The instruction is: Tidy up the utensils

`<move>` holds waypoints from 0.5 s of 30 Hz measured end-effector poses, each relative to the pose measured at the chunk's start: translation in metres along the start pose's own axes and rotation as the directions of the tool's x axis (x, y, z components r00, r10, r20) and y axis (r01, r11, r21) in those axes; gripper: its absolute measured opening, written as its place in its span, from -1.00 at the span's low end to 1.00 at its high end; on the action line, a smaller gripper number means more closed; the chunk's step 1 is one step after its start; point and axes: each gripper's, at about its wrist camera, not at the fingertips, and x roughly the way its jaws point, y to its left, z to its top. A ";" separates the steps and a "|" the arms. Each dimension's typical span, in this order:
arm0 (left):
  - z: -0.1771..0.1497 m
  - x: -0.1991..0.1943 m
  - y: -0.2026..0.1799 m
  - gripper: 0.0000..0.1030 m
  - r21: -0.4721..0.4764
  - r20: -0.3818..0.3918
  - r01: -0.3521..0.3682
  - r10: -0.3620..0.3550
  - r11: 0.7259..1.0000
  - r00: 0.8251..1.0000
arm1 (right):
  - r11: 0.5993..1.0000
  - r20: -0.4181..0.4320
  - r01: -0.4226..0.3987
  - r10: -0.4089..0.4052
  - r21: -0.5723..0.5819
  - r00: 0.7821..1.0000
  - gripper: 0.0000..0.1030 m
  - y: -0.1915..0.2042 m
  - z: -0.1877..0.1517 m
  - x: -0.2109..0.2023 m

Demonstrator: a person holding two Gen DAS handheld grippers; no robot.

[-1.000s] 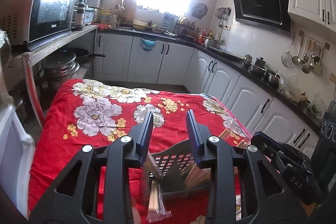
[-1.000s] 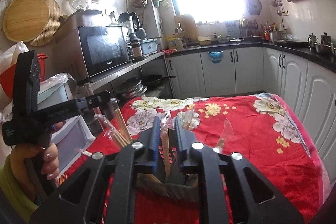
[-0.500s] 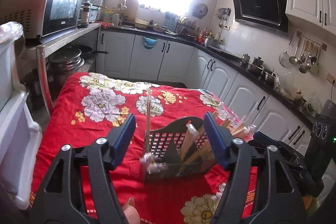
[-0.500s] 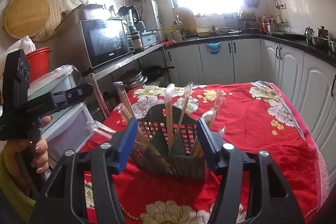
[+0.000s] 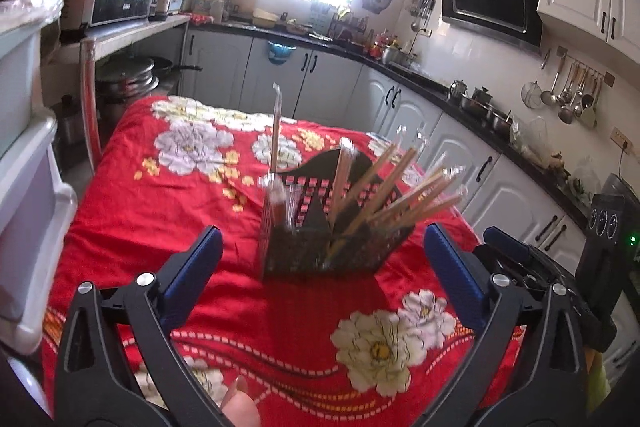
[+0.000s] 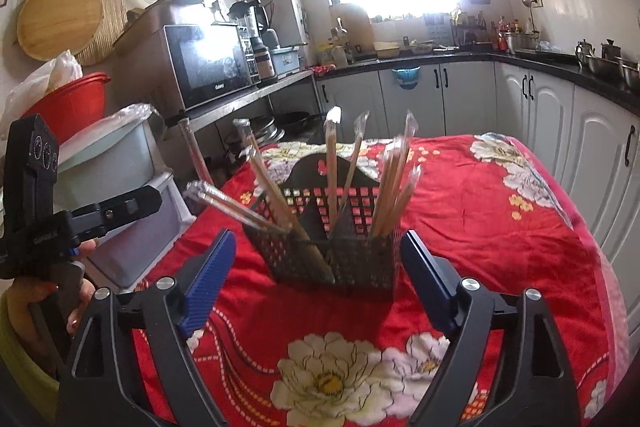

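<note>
Wrapped chopsticks (image 5: 404,195) blurred; basket (image 6: 360,263) interior hidden.

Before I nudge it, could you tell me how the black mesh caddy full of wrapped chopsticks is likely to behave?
The caddy looks light: thin perforated walls. It may tip rather than slide, since the chopsticks stand tall and lean outward, and the red cloth under it is soft. The loose chopsticks would probably shift or fan further if it is jolted.
</note>
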 end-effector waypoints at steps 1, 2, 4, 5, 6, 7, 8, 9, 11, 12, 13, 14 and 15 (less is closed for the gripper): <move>-0.003 0.000 0.000 0.80 0.001 -0.004 -0.003 0.003 1.000 1.000 | 1.000 -0.003 0.005 -0.005 -0.006 1.000 0.66 0.002 -0.004 -0.001; -0.008 0.000 0.000 0.80 0.002 -0.010 -0.010 0.010 1.000 1.000 | 1.000 -0.005 0.010 -0.010 -0.009 1.000 0.68 0.002 -0.007 -0.002; -0.014 0.000 0.000 0.80 -0.002 -0.018 -0.014 0.014 1.000 1.000 | 1.000 -0.007 0.014 -0.014 -0.004 1.000 0.77 0.003 -0.014 -0.004; -0.018 0.000 0.001 0.80 -0.005 -0.022 -0.014 0.014 1.000 1.000 | 1.000 -0.007 0.015 -0.015 0.000 1.000 0.79 0.002 -0.018 -0.005; -0.022 0.000 0.001 0.80 -0.009 -0.024 -0.016 0.016 1.000 1.000 | 1.000 -0.009 0.018 -0.018 0.002 1.000 0.81 0.002 -0.021 -0.005; -0.026 0.000 0.001 0.80 -0.009 -0.025 -0.020 0.020 1.000 0.999 | 1.000 -0.012 0.021 -0.021 0.003 1.000 0.83 0.001 -0.024 -0.005; -0.030 0.001 0.001 0.80 -0.008 -0.025 -0.032 0.032 0.999 0.999 | 1.000 -0.017 0.027 -0.027 0.004 0.999 0.84 -0.001 -0.028 -0.005; -0.033 0.002 0.002 0.80 -0.011 -0.027 -0.039 0.039 0.999 0.999 | 0.999 -0.023 0.036 -0.036 0.002 0.999 0.85 -0.002 -0.032 -0.004; -0.040 0.003 0.005 0.80 -0.024 -0.031 -0.040 0.040 0.999 0.999 | 0.999 -0.035 0.050 -0.050 -0.003 0.998 0.85 -0.003 -0.038 -0.003; -0.043 0.003 0.006 0.80 -0.027 -0.032 -0.048 0.047 0.999 0.998 | 0.998 -0.039 0.060 -0.060 -0.007 0.997 0.85 -0.003 -0.041 -0.003; -0.047 0.004 0.007 0.80 -0.028 -0.031 -0.058 0.057 0.998 0.998 | 0.998 -0.040 0.064 -0.065 -0.010 0.997 0.86 -0.004 -0.043 -0.003; -0.049 0.004 0.008 0.80 -0.029 -0.029 -0.064 0.063 0.998 0.998 | 0.997 -0.042 0.071 -0.072 -0.013 0.997 0.86 -0.005 -0.047 -0.002; -0.052 0.005 0.009 0.80 -0.031 -0.027 -0.071 0.070 0.997 0.997 | 0.997 -0.044 0.076 -0.077 -0.016 0.996 0.86 -0.006 -0.050 -0.002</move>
